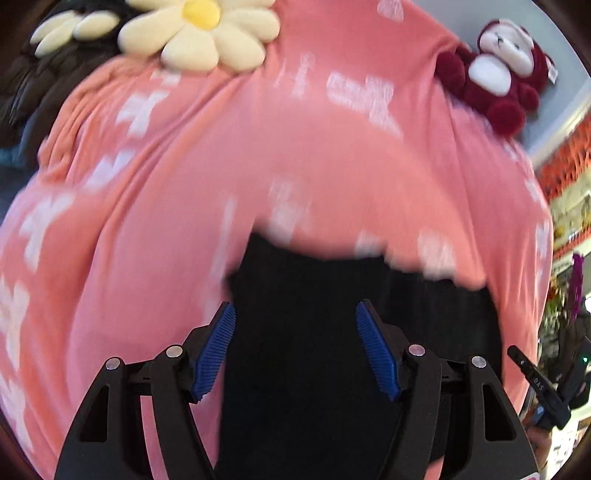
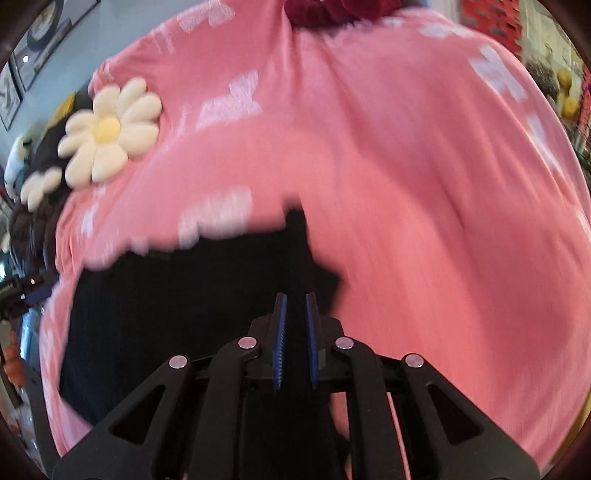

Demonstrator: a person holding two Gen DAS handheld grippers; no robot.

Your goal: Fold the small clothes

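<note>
Surface: a pink blanket of soft cloth with white printed shapes (image 1: pixel 258 155) covers the whole work area; it lies in long folds and wrinkles.
Task thing: a small black garment of dark cloth (image 1: pixel 314 332) lies on the pink blanket, in the lower middle of both views. Its top edge is blurred in both pictures, so its exact outline I cannot tell.
Left claw: the left gripper (image 1: pixel 295 350) has its two blue ribbed pads (image 1: pixel 218 350) spread wide apart. The black garment is seen between and under them, but the pads do not press on it.
Right claw: the right gripper (image 2: pixel 295 339) has its blue pads (image 2: pixel 280 343) almost pressed together, with only a narrow gap. Black cloth (image 2: pixel 184 295) fills this gap and a point of it stands up just beyond the tips, so the claw is pinching the black garment.
Flower cushions: a cream plush cushion in the shape of a daisy with a yellow centre (image 1: pixel 201 33) rests at the far edge of the blanket; a second cream flower cushion (image 1: pixel 74 26) lies just beside it, on a dark padded thing.
Toy: a dark red and white plush monkey (image 1: pixel 502 70) sits at the far right corner of the blanket in the left wrist view.
Other gripper seen: at the right edge of the left wrist view a black part of another tool (image 1: pixel 543 387) shows, too small to tell more.
</note>
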